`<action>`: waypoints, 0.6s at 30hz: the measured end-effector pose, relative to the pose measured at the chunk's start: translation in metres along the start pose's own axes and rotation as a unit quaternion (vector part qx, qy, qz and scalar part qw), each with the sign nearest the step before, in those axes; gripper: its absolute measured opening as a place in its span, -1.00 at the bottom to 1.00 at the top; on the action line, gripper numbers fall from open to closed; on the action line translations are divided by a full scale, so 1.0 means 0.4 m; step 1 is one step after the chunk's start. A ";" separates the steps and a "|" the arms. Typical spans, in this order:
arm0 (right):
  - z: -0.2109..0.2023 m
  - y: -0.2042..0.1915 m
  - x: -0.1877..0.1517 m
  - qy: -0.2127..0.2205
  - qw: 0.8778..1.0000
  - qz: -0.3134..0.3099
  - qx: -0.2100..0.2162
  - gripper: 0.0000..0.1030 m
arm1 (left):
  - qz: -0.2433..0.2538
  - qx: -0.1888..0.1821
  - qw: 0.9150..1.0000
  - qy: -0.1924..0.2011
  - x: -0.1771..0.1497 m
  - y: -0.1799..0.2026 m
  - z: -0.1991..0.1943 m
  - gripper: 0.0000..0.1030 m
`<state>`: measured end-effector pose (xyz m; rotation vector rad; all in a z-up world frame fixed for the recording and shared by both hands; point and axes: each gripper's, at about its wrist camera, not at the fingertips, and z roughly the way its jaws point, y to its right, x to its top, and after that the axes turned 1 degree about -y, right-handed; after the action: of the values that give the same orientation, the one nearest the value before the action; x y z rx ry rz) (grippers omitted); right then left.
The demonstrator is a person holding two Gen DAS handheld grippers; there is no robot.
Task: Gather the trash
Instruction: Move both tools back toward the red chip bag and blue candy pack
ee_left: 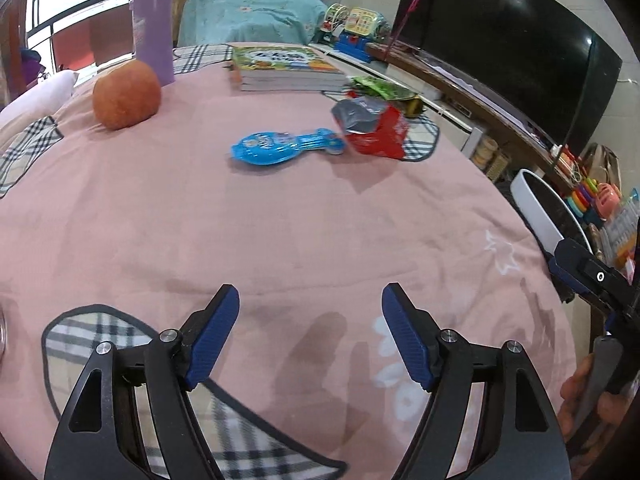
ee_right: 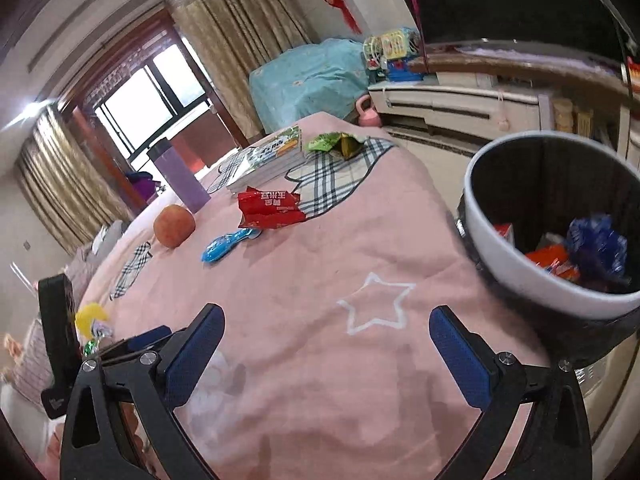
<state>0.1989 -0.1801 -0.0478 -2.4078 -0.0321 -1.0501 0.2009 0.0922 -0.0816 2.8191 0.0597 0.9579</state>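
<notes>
A crumpled red snack wrapper [ee_left: 374, 130] [ee_right: 270, 208] lies on the pink bedspread [ee_left: 280, 232], far ahead of both grippers. Behind it a green wrapper [ee_left: 380, 88] [ee_right: 336, 144] sits by the bed's edge. A blue guitar-shaped packet [ee_left: 286, 146] [ee_right: 228, 244] lies just left of the red wrapper. My left gripper [ee_left: 310, 332] hangs over the bedspread, open, with nothing between its blue pads. My right gripper [ee_right: 326, 356] is also open and empty, near a white star print. The white trash bin [ee_right: 560, 216] [ee_left: 540, 208] stands off the bed's right side and holds several wrappers.
A round orange fruit [ee_left: 126, 94], a purple bottle [ee_left: 154, 28] and a stack of books [ee_left: 284, 66] sit at the far side of the bed. A dark TV [ee_left: 500, 40] and a low cabinet run along the right. Something small and yellow [ee_right: 90, 316] shows by the left gripper's body.
</notes>
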 end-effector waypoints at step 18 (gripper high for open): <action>0.173 -0.060 0.079 -0.060 0.998 -0.004 0.034 0.99 | 0.061 0.038 0.997 -0.003 0.128 -0.088 0.079 0.58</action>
<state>0.2629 -0.1332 -0.0548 -2.4073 -0.1186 -0.8917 0.2612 0.1269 -0.0813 2.9240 -0.0810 0.9926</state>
